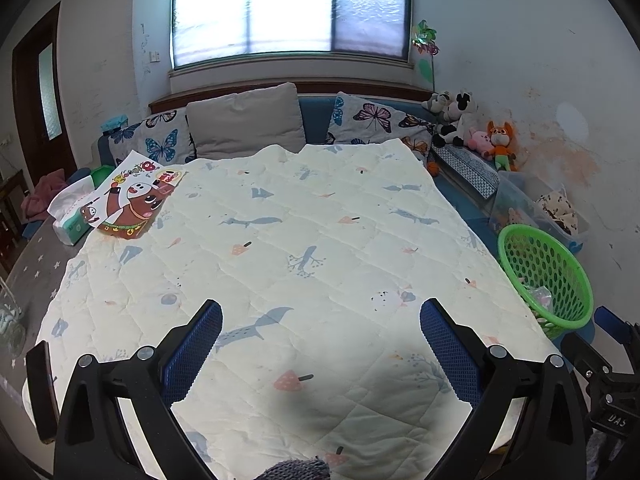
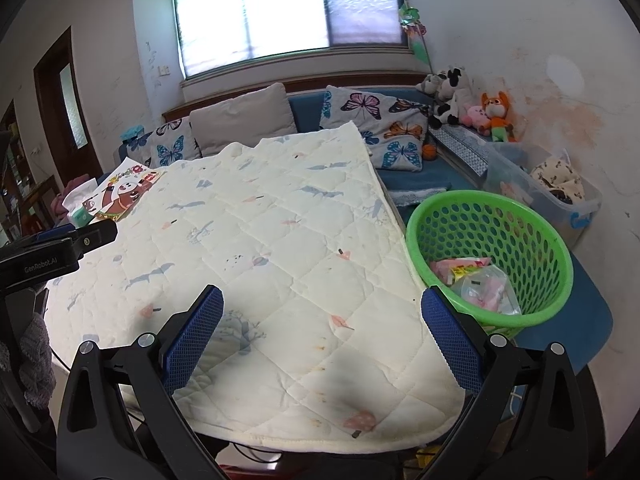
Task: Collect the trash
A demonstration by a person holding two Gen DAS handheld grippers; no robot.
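A green perforated basket stands on a blue stool right of the table and holds several plastic wrappers. It also shows in the left wrist view at the right edge. My left gripper is open and empty above the cream quilted cloth. My right gripper is open and empty over the cloth's near right part, its right finger close to the basket's rim. No loose trash shows on the cloth.
A cartoon-printed sheet and a tissue pack lie at the far left table corner. A sofa with butterfly cushions and plush toys is behind. A clear storage bin stands beyond the basket. The left gripper's body shows at the right wrist view's left edge.
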